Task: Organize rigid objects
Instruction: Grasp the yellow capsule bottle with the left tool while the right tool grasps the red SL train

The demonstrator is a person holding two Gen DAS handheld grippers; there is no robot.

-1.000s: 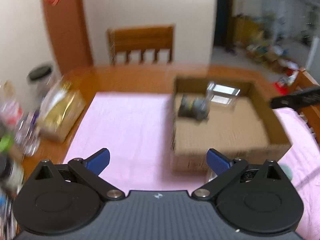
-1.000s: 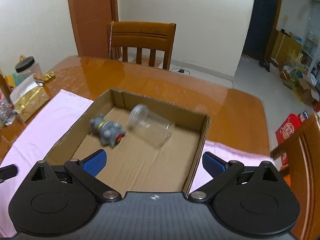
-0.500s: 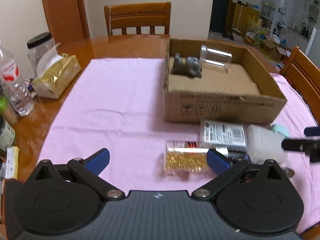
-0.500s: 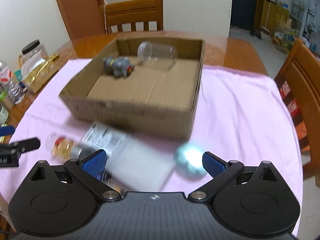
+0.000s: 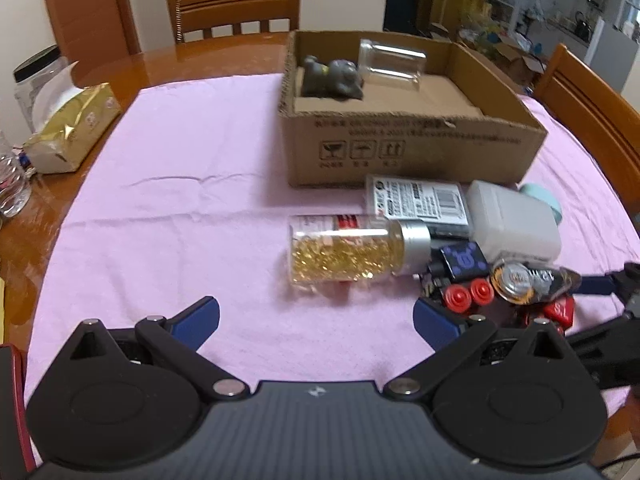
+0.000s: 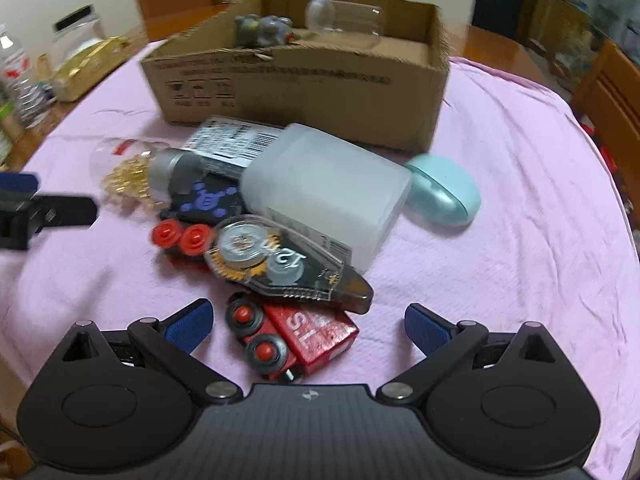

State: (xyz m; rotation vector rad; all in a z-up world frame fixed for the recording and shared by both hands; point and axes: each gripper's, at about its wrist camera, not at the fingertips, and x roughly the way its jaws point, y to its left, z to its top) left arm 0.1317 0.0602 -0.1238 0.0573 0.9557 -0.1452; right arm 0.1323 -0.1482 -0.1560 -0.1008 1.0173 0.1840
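Heaped at twelve o'clock of right gripper (image 6: 306, 322), fingers apart: correction-tape dispenser (image 6: 280, 266) atop red toy train (image 6: 292, 336), frosted container (image 6: 324, 192), teal case (image 6: 442, 190). Beyond, cardboard box (image 6: 304, 84) holding grey figurine (image 6: 264, 30). Left gripper (image 5: 316, 318) likewise spread, gold-bead jar (image 5: 352, 250) at twelve.

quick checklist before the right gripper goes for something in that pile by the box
1. Right gripper open, empty: ok.
2. Left gripper open, empty: ok.
3. Brown cardboard box has floor room beside the grey toy figure and clear plastic cup: ok.
4. Red toy train car between the right fingers: ok.
5. Train car free of the clear correction-tape dispenser: not ok, overlapping.
6. Left gripper clear of the pile: cannot tell.
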